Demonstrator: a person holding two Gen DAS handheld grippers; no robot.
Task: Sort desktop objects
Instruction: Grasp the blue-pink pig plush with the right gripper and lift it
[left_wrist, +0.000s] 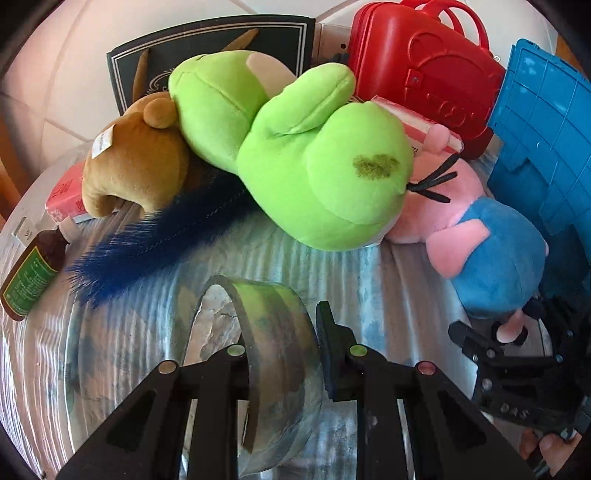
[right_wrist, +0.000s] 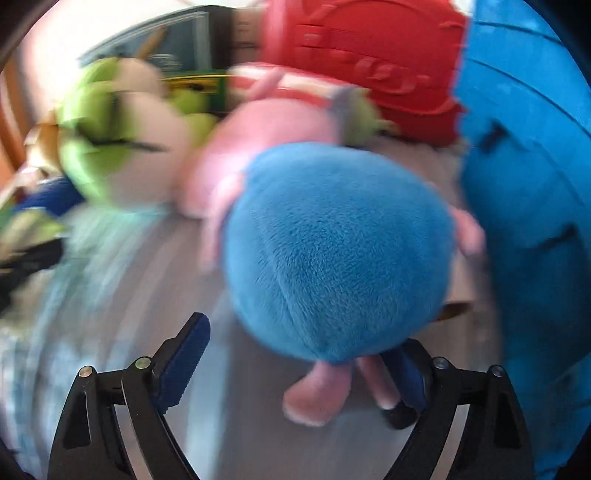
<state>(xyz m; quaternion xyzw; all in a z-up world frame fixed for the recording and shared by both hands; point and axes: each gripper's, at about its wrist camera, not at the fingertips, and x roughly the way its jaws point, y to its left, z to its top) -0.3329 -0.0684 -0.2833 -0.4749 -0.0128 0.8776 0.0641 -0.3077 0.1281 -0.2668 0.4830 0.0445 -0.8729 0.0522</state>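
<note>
Left claw (left_wrist: 284, 347) grips tape roll (left_wrist: 258, 369). Right claw (right_wrist: 295, 369) gapes, empty, around pink plush (right_wrist: 332, 251) legs, lower centre; blurred approach risks knocking it away.

The left black two-finger tool (left_wrist: 284, 354) sits low at the near edge with its fingers closed across the wall of a clear tape roll (left_wrist: 266, 354), while the right black tool (right_wrist: 295, 365) with blue pads (right_wrist: 183, 363) is spread wide, the bare hand (left_wrist: 546, 448) holding it.
</note>
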